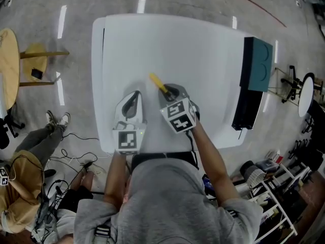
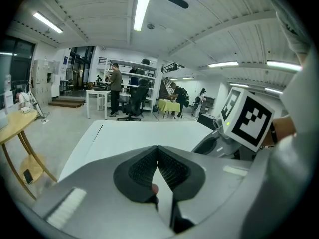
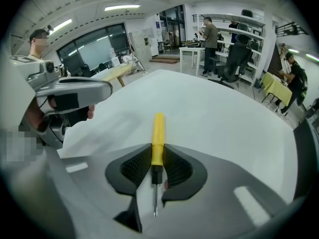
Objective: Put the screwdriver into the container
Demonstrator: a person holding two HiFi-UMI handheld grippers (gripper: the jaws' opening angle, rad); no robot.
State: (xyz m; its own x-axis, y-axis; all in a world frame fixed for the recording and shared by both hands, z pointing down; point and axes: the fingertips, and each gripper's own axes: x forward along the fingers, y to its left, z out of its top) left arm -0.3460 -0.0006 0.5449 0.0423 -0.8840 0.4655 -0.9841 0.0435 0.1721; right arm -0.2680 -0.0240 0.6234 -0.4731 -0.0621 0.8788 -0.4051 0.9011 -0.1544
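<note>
A yellow-handled screwdriver (image 1: pixel 158 84) (image 3: pixel 158 138) sits between the pads of my right gripper (image 1: pixel 170 92) (image 3: pixel 157 152), which is shut on the lower end of its handle. The handle points away over the white table (image 1: pixel 177 44), and the thin metal shaft points back toward the camera. My left gripper (image 1: pixel 133 96) (image 2: pixel 157 151) hovers beside it on the left, jaws shut with nothing between them. A teal and black container (image 1: pixel 255 72) stands at the table's right edge, well away from both grippers.
A round wooden side table (image 1: pixel 9 60) stands off to the left. A seated person's legs (image 1: pixel 43 141) and loose cables (image 1: pixel 76 161) are on the floor at lower left. Shelving (image 1: pixel 279 187) stands at lower right.
</note>
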